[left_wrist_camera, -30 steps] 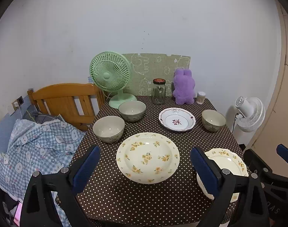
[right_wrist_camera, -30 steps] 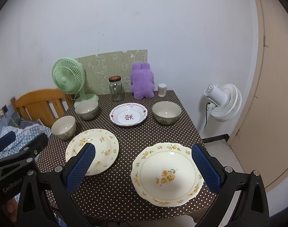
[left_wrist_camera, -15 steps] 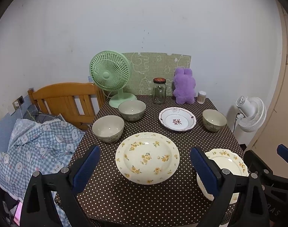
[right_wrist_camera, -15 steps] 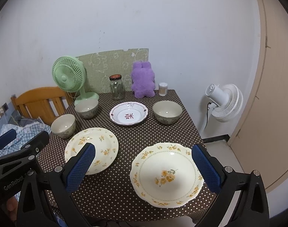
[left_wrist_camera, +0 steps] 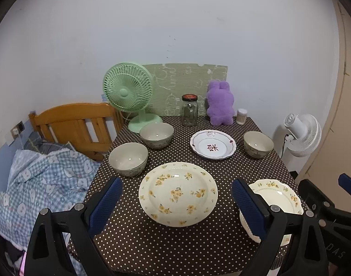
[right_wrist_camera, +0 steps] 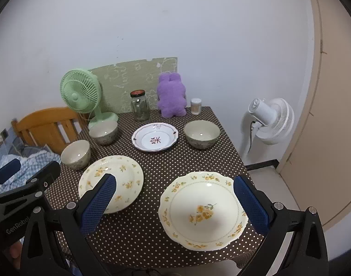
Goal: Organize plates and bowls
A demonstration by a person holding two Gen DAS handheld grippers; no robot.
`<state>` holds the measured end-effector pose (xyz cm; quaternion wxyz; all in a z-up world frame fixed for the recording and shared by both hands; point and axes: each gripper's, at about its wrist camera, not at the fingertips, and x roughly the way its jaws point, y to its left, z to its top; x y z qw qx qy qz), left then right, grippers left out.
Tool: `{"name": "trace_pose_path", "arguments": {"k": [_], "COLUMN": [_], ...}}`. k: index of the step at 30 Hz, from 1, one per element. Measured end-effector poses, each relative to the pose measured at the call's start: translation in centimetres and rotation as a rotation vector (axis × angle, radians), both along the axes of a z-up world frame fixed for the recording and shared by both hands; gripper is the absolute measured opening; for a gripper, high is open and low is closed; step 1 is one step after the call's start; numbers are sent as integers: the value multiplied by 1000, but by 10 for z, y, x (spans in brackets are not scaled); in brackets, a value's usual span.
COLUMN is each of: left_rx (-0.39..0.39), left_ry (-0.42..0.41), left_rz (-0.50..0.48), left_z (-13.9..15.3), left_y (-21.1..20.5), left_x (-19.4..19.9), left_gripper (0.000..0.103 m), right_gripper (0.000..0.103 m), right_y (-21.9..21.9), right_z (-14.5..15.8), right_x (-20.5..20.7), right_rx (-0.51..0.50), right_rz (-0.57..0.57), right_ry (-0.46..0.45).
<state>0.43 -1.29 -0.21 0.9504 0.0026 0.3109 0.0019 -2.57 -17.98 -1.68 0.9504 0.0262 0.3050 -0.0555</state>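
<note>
Brown polka-dot cloth covers the desk, where three plates and three bowls lie apart from one another. The left gripper hovers above the near edge with its blue pads spread wide, framing the round yellow-flowered plate and holding nothing. The right gripper is likewise spread wide and empty, over the scalloped yellow-flowered plate at the desk's near right corner. Behind these sits the red-patterned plate in the middle, with one bowl to its right. The other two bowls stand on the left side: the nearer one beside the round plate, the farther one in front of the green fan. Along the wall stand a glass jar, a purple plush toy and a small white container. A white fan stands off the desk to the right.
</note>
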Motion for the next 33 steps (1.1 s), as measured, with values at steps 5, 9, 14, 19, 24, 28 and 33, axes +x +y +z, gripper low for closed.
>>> {"name": "trace_pose_path", "arguments": {"k": [5, 9, 14, 19, 24, 28, 33], "left_rx": [-6, -3, -20, -21, -23, -34, -12], "left_ry": [20, 37, 75, 104, 139, 196, 253], "left_rz": [-64, -102, -129, -126, -115, -91, -68], "left_z": [0, -7, -20, -41, -65, -89, -116], "left_y": [-1, -11, -25, -51, -88, -111, -135], "left_x": [13, 23, 32, 42, 57, 67, 76], "left_gripper": [94, 94, 93, 92, 88, 87, 86], "right_gripper": [103, 102, 102, 102, 99, 97, 96], "right_y": [2, -4, -19, -48, -80, -105, -129], "right_z": [5, 2, -9, -27, -48, -70, -101], "right_x": [3, 5, 14, 28, 46, 62, 79], "right_rx": [-4, 3, 2, -7, -33, -27, -15], "right_rz": [-60, -95, -129, -126, -103, -82, -47], "right_ry": [14, 24, 48, 74, 125, 181, 248]}}
